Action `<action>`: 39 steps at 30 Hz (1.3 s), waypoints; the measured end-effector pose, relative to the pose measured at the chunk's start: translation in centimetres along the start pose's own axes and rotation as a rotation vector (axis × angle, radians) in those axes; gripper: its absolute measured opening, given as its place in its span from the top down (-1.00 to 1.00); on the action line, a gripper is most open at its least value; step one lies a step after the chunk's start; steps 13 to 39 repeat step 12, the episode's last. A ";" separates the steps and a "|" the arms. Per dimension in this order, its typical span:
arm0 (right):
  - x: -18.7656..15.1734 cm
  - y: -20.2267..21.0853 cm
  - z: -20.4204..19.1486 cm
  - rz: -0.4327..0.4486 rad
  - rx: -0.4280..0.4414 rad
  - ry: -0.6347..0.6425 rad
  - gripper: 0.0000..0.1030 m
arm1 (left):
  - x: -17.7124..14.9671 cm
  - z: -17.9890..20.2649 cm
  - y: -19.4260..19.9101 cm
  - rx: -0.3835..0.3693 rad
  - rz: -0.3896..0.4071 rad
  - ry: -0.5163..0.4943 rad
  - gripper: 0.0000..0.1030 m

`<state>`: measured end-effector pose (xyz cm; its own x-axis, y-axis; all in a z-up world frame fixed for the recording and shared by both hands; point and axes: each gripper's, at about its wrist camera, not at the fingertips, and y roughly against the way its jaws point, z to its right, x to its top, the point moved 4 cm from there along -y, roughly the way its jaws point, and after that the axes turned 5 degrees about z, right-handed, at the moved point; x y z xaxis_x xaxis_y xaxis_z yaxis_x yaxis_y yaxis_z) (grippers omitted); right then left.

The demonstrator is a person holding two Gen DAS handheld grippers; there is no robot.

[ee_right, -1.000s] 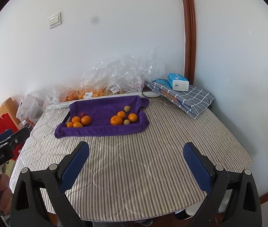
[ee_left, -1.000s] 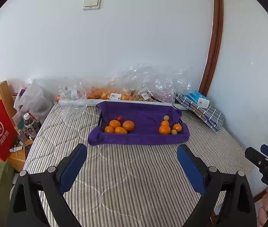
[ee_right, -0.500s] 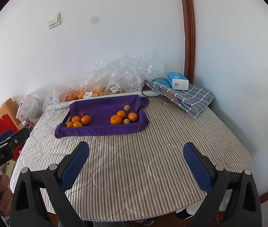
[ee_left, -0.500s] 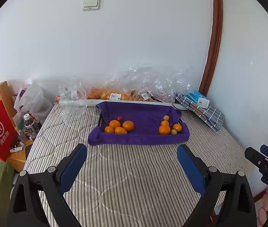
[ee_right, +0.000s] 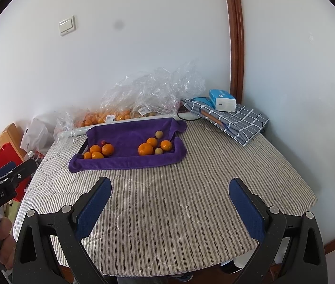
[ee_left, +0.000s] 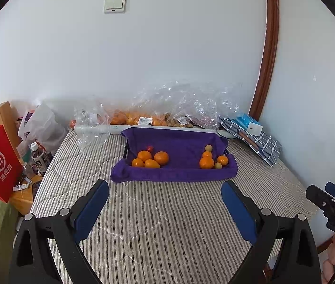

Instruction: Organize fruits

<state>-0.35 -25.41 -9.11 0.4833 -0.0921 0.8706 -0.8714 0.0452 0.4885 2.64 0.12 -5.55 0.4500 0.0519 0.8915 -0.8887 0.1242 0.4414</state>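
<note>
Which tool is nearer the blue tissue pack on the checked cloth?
Right, by a hedged judgement. The right tool hangs open over the table's right side, toward the tissue pack; the left tool hangs open further left.

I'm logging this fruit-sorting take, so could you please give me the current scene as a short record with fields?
surface: striped quilted cover
container: tray lined with purple towel
left fruit group: oranges plus one small red fruit
right fruit group: three oranges, two small pale round fruits
behind tray: clear plastic bags of fruit
left gripper: open, empty
right gripper: open, empty
</note>
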 end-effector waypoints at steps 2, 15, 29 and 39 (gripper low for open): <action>0.0 0.0 0.0 0.001 0.002 0.000 -0.92 | 0.0 -0.1 0.0 0.000 0.000 0.000 -0.87; 0.0 -0.2 -0.2 -0.003 0.004 0.004 -0.92 | 0.0 -0.2 -0.2 -0.002 -0.004 0.001 -0.87; 0.0 -0.2 -0.2 -0.003 0.004 0.004 -0.92 | 0.0 -0.2 -0.2 -0.002 -0.004 0.001 -0.87; 0.0 -0.2 -0.2 -0.003 0.004 0.004 -0.92 | 0.0 -0.2 -0.2 -0.002 -0.004 0.001 -0.87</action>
